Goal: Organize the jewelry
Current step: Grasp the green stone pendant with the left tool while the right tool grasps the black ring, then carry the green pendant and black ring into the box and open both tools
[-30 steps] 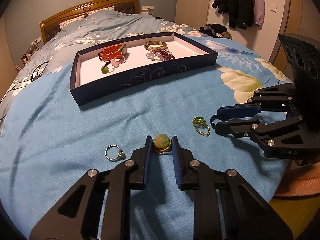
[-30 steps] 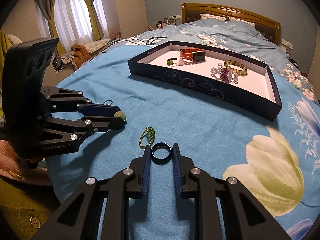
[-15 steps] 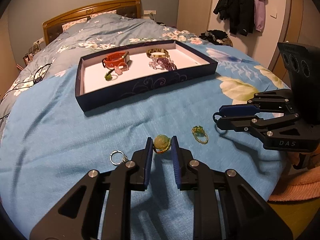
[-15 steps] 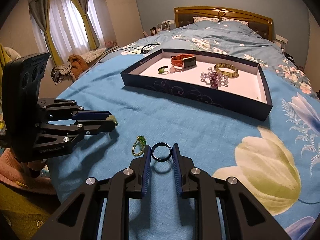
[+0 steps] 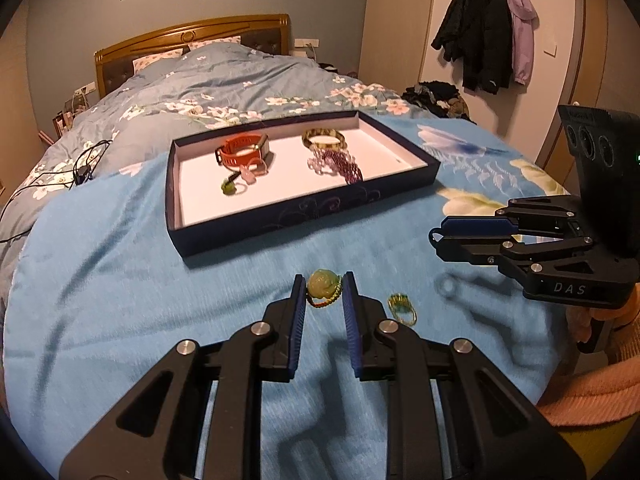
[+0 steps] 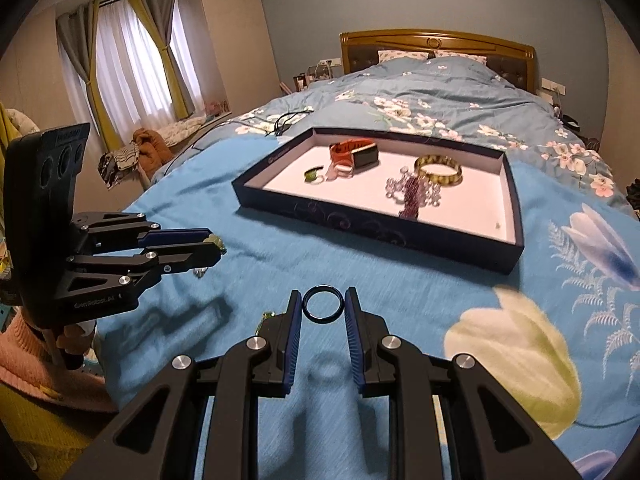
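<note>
**A:** ok so what's each claw actually doing here?

**B:** Left gripper [image 5: 324, 292] has its jaws narrowed and clamped on a ring with a round pale-green carved stone on a beaded gold-and-red band [image 5: 324, 286]. The stone sits right between the blue pads, clear of the blanket going by the shadow under it. Right gripper [image 6: 322, 304] is doing the same with a plain dark-blue glossy band ring [image 6: 322, 307], pinched edge to edge between its pads, shadow of the ring on the cloth below.

**A:** anything loose near them?

**B:** Yep. Just right of the left gripper's fingers there's a small gold ring with green stones [image 5: 402, 309] lying on the bright blue floral blanket [image 5: 120, 300]. In the right wrist view only a sliver of it peeks out behind the left finger.

**A:** and the tray?

**B:** Shallow dark-navy rectangular box with a pale inside [image 6: 514, 216], sitting on the blanket further up the bed, well apart from both grippers. Inside: an orange-strapped watch [image 6: 352, 153], a small green ring [image 6: 313, 174] and a pale pink piece [image 6: 340, 170] just beside it, a mottled yellow-green bangle [image 6: 438, 170], and a purple-and-clear beaded bracelet [image 6: 412, 190] touching the bangle's near side.

**A:** background stuff?

**B:** Wooden headboard [image 5: 192, 36], coats hanging on the wall [image 5: 484, 28], curtains [image 6: 132, 56] by the window.
</note>
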A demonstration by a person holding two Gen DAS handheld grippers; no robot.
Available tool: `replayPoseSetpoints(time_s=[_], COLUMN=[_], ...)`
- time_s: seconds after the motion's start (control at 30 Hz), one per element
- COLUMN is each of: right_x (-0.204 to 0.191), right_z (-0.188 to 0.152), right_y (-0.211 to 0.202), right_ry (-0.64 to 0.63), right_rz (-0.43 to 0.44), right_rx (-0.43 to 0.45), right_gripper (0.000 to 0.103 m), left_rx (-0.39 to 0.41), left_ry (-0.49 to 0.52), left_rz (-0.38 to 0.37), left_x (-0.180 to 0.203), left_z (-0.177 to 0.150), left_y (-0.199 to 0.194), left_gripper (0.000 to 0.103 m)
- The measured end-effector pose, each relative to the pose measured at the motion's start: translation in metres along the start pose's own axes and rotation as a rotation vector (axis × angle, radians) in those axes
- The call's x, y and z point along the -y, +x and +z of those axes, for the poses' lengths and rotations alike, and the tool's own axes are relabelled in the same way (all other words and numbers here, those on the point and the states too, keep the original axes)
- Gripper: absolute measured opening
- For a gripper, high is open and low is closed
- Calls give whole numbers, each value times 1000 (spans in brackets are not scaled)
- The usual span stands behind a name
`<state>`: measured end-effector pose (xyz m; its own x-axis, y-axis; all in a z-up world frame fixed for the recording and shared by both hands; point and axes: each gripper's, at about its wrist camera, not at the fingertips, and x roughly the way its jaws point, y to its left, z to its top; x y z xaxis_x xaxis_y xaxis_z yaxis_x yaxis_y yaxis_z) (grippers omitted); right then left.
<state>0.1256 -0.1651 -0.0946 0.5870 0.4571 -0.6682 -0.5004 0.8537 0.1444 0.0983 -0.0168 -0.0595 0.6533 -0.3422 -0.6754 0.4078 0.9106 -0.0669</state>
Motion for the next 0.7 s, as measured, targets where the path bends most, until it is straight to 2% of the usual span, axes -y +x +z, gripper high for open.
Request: replayPoseSetpoints(time_s=[0.7], right_x=[21], right_z=[36], right_y=[3], right_ry=[5], right_rz=[-30], right_rx=[73], right_gripper=[20], left_rx=[79], left_ry=[-16], left_rz=[40], left_x=[-13], left_z=[40], left_y=[5], left_gripper=[19])
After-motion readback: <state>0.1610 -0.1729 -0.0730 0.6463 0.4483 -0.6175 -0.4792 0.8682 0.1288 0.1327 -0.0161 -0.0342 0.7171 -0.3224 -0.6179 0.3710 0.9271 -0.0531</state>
